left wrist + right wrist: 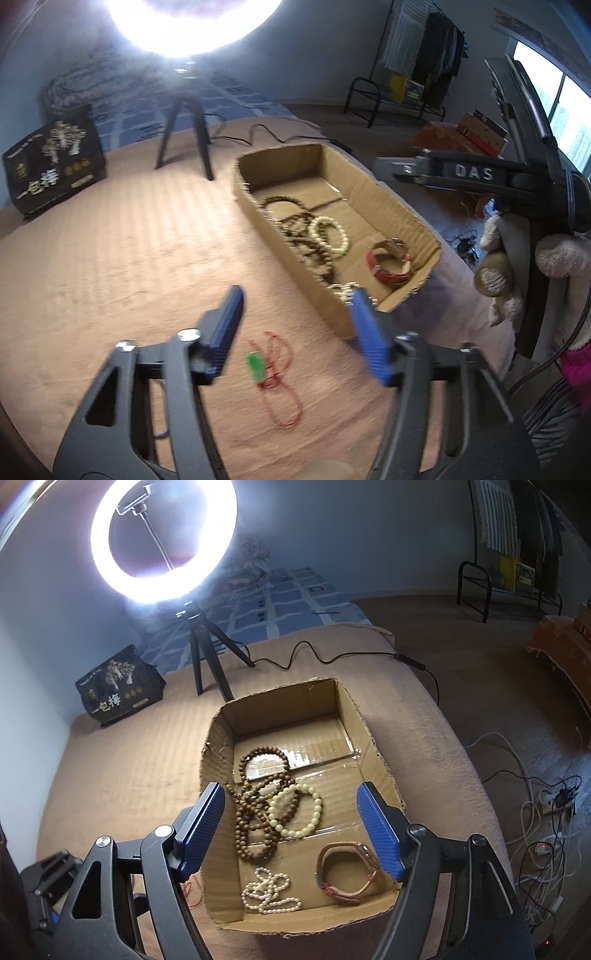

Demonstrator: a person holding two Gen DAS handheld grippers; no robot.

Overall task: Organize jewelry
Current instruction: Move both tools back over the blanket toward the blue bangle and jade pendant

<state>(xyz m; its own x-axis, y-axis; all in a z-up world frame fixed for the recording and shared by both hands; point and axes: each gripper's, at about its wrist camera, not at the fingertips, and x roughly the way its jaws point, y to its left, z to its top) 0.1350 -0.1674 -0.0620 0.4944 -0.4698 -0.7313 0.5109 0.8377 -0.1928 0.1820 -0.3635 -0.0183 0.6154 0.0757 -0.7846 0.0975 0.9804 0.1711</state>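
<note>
The left gripper (297, 314) hangs with its blue fingers (228, 325) spread apart and nothing between them. Just below and between those fingertips, on the pinkish bed cover (110, 258), lies a red cord necklace with a green pendant (258, 367), its loops slack and untouched. It is the only piece visible outside the cardboard box (402, 218), so it is probably the next thing to be collected. The box stands just beyond the left gripper's right finger.

The right gripper (291, 827) is likewise released and empty, its fingers straddling the near half of the box from above. Between its fingertips lie brown wooden bead strands (255, 812) tangled with a pale green bead bracelet (299, 812). Nearer its right finger rests a watch with a reddish strap (347, 871), and a white pearl string (269, 890) sits bunched near the front wall, below the gap. The far half of the box floor is bare. The pieces lie loosely where they would land if let go from above, heaped rather than sorted.

Well beyond both pairs of fingers a ring light (162, 539) on a tripod lights the bed, and beside it stands a black bag (118, 690) printed with Chinese characters, of which "一包梅" seems legible. In the left view the right gripper's body shows the raised letters "DAS" (474, 172).
</note>
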